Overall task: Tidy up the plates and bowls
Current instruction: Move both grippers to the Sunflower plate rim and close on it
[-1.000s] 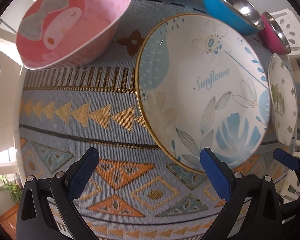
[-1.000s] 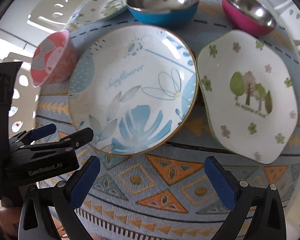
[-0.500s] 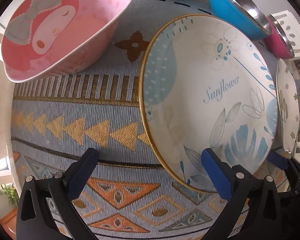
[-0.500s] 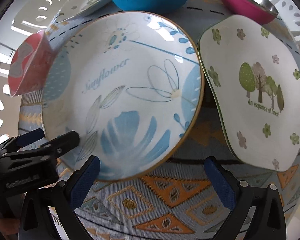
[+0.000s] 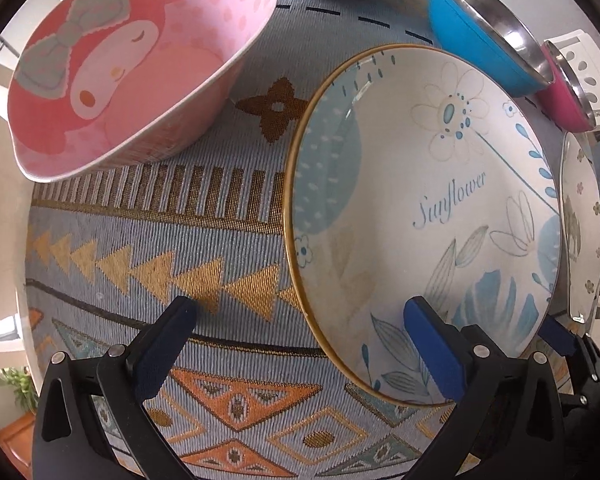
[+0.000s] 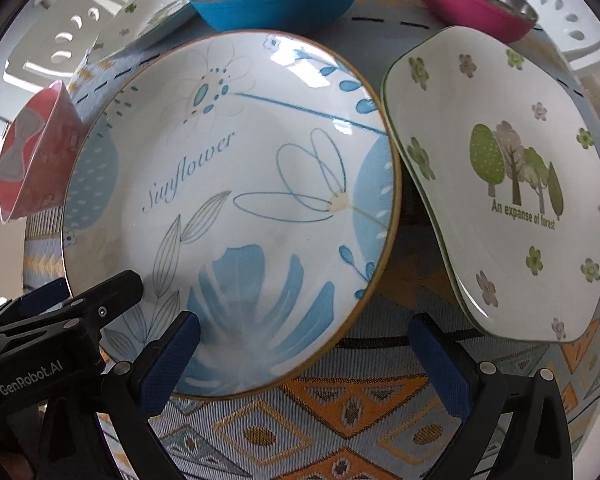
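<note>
Both tools, left (image 5: 300,344) and right (image 6: 304,356), spread apart, empty, at near rim of Sunflower plate (image 6: 236,200) lying flat on table (image 6: 360,412). Risk noted: shallow bite slipping off glazed rim, knocking forest plate (image 6: 500,184) just beside.

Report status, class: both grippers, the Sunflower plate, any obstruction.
Left gripper open, right gripper open, both at Sunflower plate near rim. Plate flat on cloth, ungripped. Forest plate close beside; pink bowl clear.
</note>
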{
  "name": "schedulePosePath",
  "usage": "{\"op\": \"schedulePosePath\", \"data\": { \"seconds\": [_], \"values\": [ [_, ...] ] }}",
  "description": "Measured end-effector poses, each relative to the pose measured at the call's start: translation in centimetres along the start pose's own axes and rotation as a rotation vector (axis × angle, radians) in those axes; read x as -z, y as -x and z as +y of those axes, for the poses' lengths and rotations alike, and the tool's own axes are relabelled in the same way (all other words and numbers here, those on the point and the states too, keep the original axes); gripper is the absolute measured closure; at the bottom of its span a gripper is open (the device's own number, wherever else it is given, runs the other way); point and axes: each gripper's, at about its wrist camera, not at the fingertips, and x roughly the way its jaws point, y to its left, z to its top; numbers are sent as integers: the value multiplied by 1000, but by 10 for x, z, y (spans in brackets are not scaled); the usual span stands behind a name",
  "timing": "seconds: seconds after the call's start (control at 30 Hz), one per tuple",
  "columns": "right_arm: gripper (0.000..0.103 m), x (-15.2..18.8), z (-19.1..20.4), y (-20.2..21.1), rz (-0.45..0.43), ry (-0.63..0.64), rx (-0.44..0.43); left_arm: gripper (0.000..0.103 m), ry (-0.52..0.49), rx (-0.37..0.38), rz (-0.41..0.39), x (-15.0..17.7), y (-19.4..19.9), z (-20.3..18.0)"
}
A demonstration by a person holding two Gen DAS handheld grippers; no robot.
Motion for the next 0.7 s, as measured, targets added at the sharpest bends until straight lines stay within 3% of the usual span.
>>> {"op": "schedulePosePath", "data": {
  "seconds": [0.2, 0.5, 0.57, 0.6, 0.63, 0.7],
  "values": [
    [0, 8, 1, 4, -65, -21, 21, 0, 0, -3, 7, -10, 1, -2],
    [1, -3, 1, 2, -72, 25, 12, 0, -75, 6, -40, -22, 0, -11],
    [8, -2, 4, 7, -72, 42, 2, 1, -76, 7, -50, -22, 1, -11],
    [16, -2, 7, 9, -77, 59, -8, 2, -75, 7, -56, -22, 1, -12],
    [22, -1, 10, 12, -80, 71, -16, 9, -75, 8, -74, -22, 4, -12],
    [40, -1, 12, 16, -85, 78, -33, 36, -85, 40, -115, -21, 13, -14]
  ]
}}
